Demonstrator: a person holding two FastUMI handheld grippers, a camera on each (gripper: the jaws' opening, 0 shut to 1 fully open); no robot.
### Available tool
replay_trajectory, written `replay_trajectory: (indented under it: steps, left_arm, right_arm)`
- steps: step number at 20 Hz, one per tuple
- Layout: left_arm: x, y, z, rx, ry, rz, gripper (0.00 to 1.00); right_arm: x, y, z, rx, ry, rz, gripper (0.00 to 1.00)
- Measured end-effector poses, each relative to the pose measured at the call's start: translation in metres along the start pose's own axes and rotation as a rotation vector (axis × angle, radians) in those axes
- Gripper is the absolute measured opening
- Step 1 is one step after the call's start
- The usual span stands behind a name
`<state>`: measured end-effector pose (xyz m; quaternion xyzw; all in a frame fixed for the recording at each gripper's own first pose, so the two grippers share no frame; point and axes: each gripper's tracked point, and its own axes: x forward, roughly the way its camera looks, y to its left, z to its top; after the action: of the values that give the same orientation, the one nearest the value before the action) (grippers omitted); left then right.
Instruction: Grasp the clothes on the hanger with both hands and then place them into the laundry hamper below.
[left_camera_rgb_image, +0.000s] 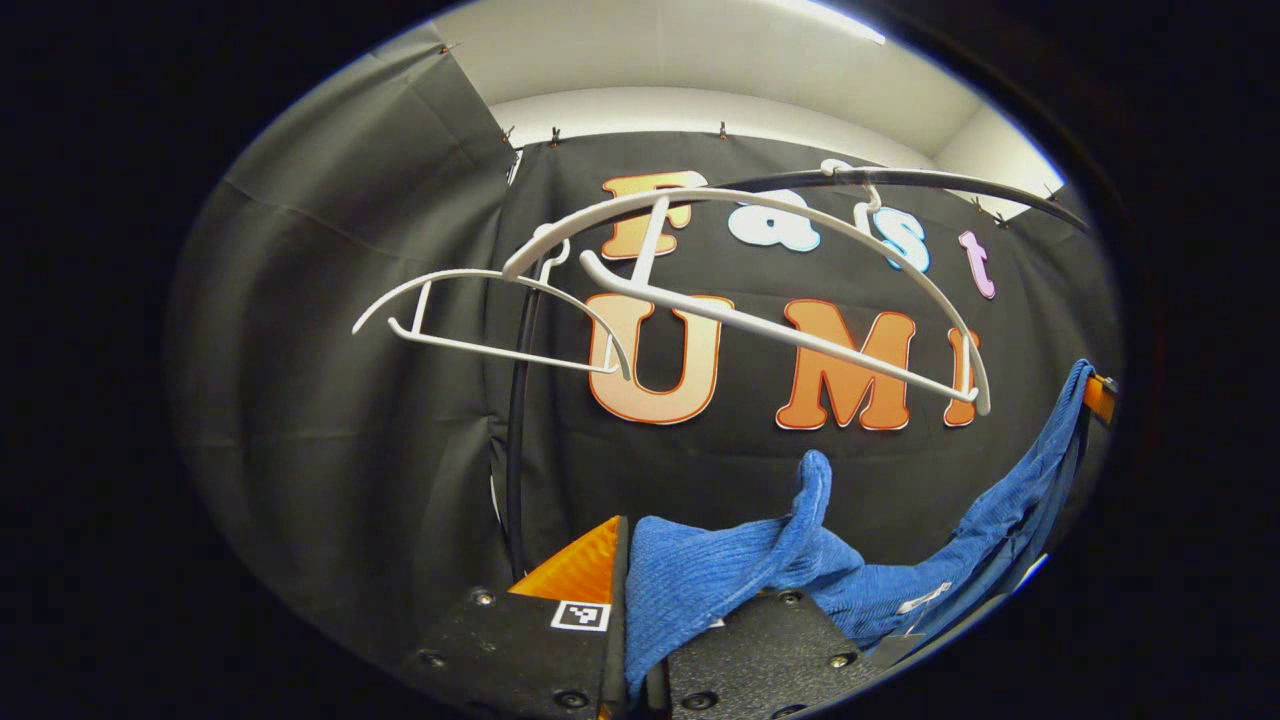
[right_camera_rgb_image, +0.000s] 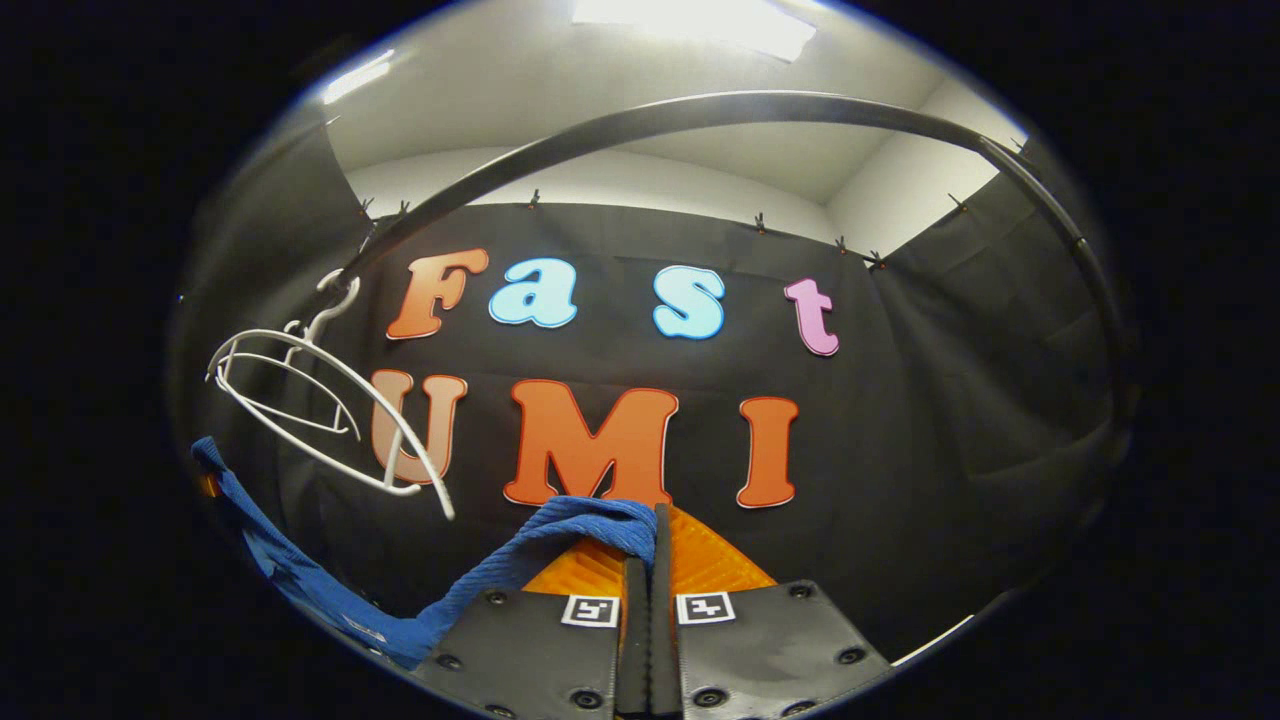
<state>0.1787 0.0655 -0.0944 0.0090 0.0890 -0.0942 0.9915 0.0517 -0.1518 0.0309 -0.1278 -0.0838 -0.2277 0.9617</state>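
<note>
Both grippers clamp the blue garment (left_camera_rgb_image: 700, 580): left gripper (left_camera_rgb_image: 635, 640) pinches one end, right gripper (right_camera_rgb_image: 648, 600) the other, cloth sagging between them, below two bare white hangers (left_camera_rgb_image: 700, 300).

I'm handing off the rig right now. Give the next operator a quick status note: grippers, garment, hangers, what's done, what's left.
Left gripper: shut on the blue garment.
Right gripper: shut on the garment's other end.
The cloth hangs between the two grippers, off the white hangers, which sit bare on the dark rail.
Done: both grasps made, garment off its hanger.
Left: lower it into the hamper below and release.
</note>
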Motion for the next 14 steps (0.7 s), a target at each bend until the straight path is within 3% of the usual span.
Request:
replay_trajectory:
  steps: [5,8,12,14]
  left_arm:
    - [-0.006,-0.036,-0.015,-0.174,0.063,-0.093,0.08]
    - [-0.006,-0.054,-0.039,-0.19,0.123,-0.105,0.09]
    - [-0.016,-0.097,-0.11,-0.161,0.296,-0.164,0.1]
    - [-0.023,-0.114,-0.154,-0.162,0.409,-0.194,0.1]
  right_arm:
    - [-0.009,0.101,-0.035,0.082,0.089,0.271,0.08]
    - [-0.029,0.154,-0.072,0.125,0.179,0.405,0.07]
    - [-0.061,0.203,-0.151,0.179,0.398,0.517,0.07]
    - [-0.076,0.212,-0.198,0.193,0.53,0.537,0.09]
